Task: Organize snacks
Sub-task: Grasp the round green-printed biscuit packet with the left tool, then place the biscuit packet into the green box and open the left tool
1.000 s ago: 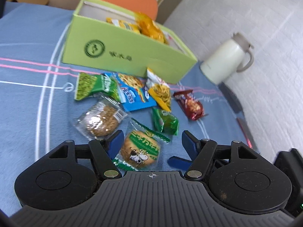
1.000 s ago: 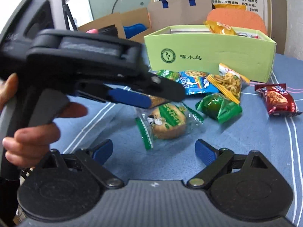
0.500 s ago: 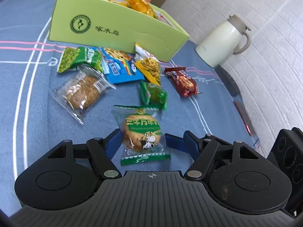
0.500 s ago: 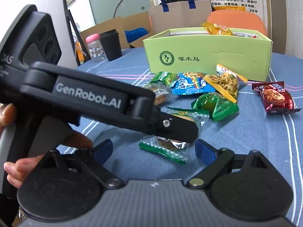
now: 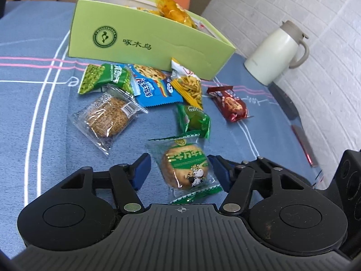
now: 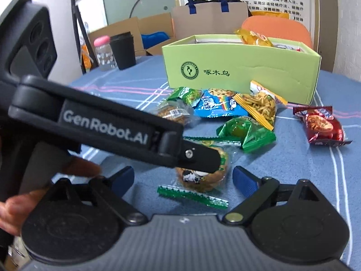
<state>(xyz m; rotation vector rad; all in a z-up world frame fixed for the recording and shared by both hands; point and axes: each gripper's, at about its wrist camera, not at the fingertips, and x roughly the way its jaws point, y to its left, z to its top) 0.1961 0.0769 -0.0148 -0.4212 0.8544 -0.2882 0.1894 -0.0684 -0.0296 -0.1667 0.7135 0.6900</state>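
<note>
A round cookie in a green and clear wrapper hangs between the blue fingers of my left gripper, lifted above the blue tablecloth; the right pad touches it, the left stands a little off. In the right wrist view the same cookie sits under the left gripper's finger. My right gripper is open and empty just behind it. The green box holds yellow snack packs. Several snack packs lie before it: green peas, blue pack, sesame cake, red pack.
A white thermos jug stands right of the box. A black cup and a pink-capped bottle stand at the table's far left. An orange chair, a paper bag and cardboard boxes are behind the table.
My left gripper closed around the cookie pack and lifted it off the cloth, tilting toward the box. My right gripper stayed open and nearly still.
</note>
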